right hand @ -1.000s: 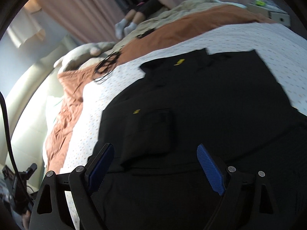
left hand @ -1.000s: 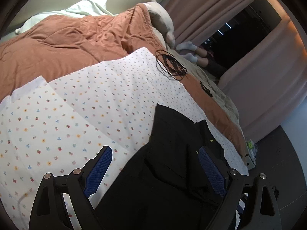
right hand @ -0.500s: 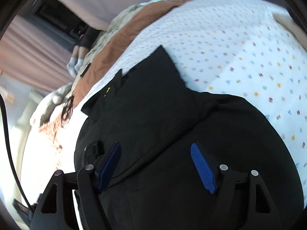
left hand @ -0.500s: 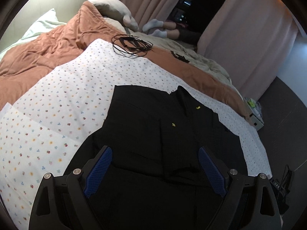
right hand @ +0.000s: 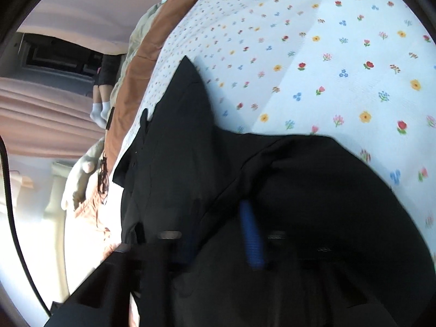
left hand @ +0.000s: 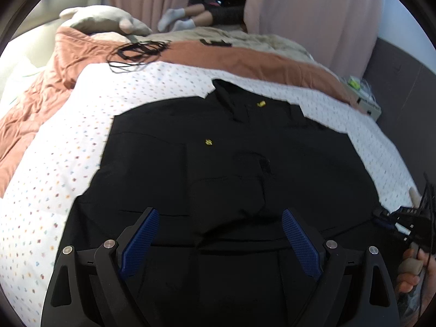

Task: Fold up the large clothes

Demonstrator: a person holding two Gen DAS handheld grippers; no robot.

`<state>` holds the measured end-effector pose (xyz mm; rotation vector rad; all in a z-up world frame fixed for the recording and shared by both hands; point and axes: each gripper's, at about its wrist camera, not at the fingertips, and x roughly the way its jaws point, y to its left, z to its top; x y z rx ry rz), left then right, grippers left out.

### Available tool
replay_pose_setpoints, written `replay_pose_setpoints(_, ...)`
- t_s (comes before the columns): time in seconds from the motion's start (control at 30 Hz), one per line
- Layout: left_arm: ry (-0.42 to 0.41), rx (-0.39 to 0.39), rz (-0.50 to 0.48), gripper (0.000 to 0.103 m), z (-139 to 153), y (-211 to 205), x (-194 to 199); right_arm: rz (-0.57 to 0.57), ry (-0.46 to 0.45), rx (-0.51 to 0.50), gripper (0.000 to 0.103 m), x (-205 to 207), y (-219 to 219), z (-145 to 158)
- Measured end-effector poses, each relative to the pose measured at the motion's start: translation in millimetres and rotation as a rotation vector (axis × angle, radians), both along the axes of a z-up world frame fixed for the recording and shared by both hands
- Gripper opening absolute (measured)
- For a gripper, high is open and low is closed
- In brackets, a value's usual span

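Black garment (left hand: pixel 223 163) lies spread flat on the flowered sheet (left hand: pixel 62 163), right ahead of and under both claws. Left gripper (left hand: pixel 218 239) hangs over its near edge, jaws wide, nothing between them. Right gripper (right hand: pixel 220 234) jaws have just been closing, now narrow, pinched on a fold of the black garment. Brown quilt (left hand: pixel 245 60) beyond, cable tangle (left hand: pixel 136 51) far left of the left claw.

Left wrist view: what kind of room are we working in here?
Most likely a bedroom: a bed with a floral sheet and rust-brown quilt, pink curtains behind, the black garment spread on top.
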<state>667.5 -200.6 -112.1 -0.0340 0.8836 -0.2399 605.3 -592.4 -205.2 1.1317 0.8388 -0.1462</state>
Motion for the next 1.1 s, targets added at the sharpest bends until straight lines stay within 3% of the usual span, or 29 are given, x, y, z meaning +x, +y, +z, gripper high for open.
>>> replay_pose_setpoints(0.13, 0.023, 0.113, -0.047, 0.092, -19, -25, 12, -0.034, -0.026, 0.002, 0.004, 1, -10, -4)
replay_pose_setpoints(0.33, 0.036, 0.228, -0.092, 0.092, -46, -52, 28, -0.102, -0.068, 0.006, 0.004, -3, -23, 2)
replay_pose_setpoints(0.47, 0.006, 0.293, -0.094, 0.087, -47, -57, 32, -0.120, -0.075, 0.033, 0.004, -4, -27, -1)
replay_pose_setpoints(0.63, -0.046, 0.237, -0.015, 0.087, -25, -31, 33, -0.097, -0.061, 0.031, 0.004, -1, -26, 0)
replay_pose_setpoints(0.77, -0.089, 0.176, 0.121, 0.087, -2, 16, 36, -0.068, -0.041, -0.006, 0.008, 4, -23, 7)
replay_pose_setpoints(0.8, -0.093, 0.155, 0.152, 0.087, 2, 28, 37, -0.064, -0.034, -0.021, 0.011, 5, -22, 9)
replay_pose_setpoints(0.9, -0.083, 0.102, 0.235, 0.087, 8, 66, 38, -0.053, -0.042, -0.031, 0.048, 7, -19, 12)
replay_pose_setpoints(1.0, -0.084, 0.035, 0.317, 0.087, 13, 96, 30, -0.058, -0.040, -0.039, 0.050, 5, -18, 14)
replay_pose_setpoints(1.1, -0.076, -0.006, 0.292, 0.087, 19, 97, 28, -0.055, -0.035, -0.041, 0.050, 4, -16, 16)
